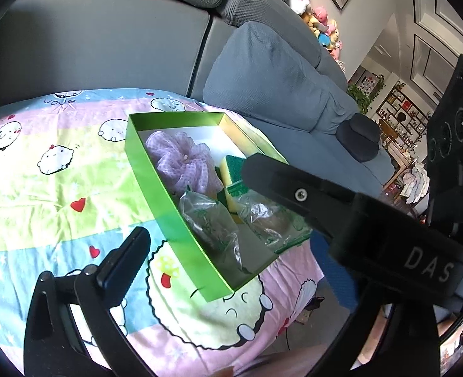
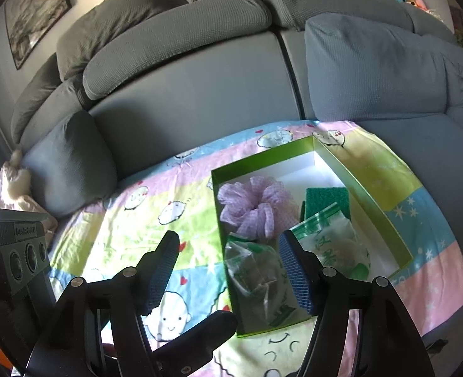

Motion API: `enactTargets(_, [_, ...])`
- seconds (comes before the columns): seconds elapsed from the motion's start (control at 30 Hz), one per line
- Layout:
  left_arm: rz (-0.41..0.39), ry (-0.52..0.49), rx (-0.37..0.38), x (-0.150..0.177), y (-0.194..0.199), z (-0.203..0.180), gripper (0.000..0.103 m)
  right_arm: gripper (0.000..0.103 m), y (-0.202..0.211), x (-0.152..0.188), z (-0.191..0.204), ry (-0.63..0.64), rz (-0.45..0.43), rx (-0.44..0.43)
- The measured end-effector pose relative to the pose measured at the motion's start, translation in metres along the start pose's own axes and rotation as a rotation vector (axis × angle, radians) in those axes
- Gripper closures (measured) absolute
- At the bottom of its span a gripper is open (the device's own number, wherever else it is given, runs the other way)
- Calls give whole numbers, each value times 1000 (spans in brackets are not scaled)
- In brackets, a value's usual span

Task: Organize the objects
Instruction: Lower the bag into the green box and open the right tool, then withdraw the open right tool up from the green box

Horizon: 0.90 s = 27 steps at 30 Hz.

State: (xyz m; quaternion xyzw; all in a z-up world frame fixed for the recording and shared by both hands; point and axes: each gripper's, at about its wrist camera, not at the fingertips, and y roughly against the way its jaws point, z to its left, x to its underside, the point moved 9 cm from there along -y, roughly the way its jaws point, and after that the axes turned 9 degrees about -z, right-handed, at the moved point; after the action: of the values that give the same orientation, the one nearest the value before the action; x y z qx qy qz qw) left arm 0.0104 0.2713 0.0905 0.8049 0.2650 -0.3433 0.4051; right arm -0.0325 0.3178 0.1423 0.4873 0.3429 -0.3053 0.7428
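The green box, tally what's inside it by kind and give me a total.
Purple mesh bath puff: 1
Yellow-and-green scrub sponges: 2, possibly more hidden
Clear plastic packets with green print: 2
Total: 5 in the green box

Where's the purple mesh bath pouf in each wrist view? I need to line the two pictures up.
Left wrist: purple mesh bath pouf at picture centre, in the box's far half.
Right wrist: pouf right of centre, against the box's left wall.
Shared landmark: the green box on the cartoon-print sheet.
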Motion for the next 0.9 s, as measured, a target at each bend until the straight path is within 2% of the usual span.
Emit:
enactTargets(0.2, [-4, -10, -21, 3, 12, 3, 2, 35, 10, 1, 7, -2, -55, 42])
enactTargets(0.3, [-10, -20, -28, 6, 18, 8, 2, 35, 20, -1, 6, -11, -113, 72])
enactTargets(0.33, [-10, -17, -34, 7, 19, 10, 2, 33, 23, -1, 6, -9, -127, 81])
enactTargets(0.4, [-11, -16, -48, 9, 23, 15, 2, 24, 27, -1, 4, 15, -159, 133])
enactTargets(0.43, [-12, -16, -58, 10, 25, 18, 2, 24, 28, 0, 3, 30, -168, 166])
enactTargets(0.5, [-15, -30, -84, 12, 28, 21, 2, 24, 29, 4, -1, 56, -173, 225])
enactTargets(0.7, [-13, -35, -86, 21, 31, 24, 1, 24, 36, 15, -9, 11, -171, 254])
enactTargets(0.9, [-21, -30, -116, 24, 35, 31, 1, 24, 42, 18, -17, -4, -194, 336])
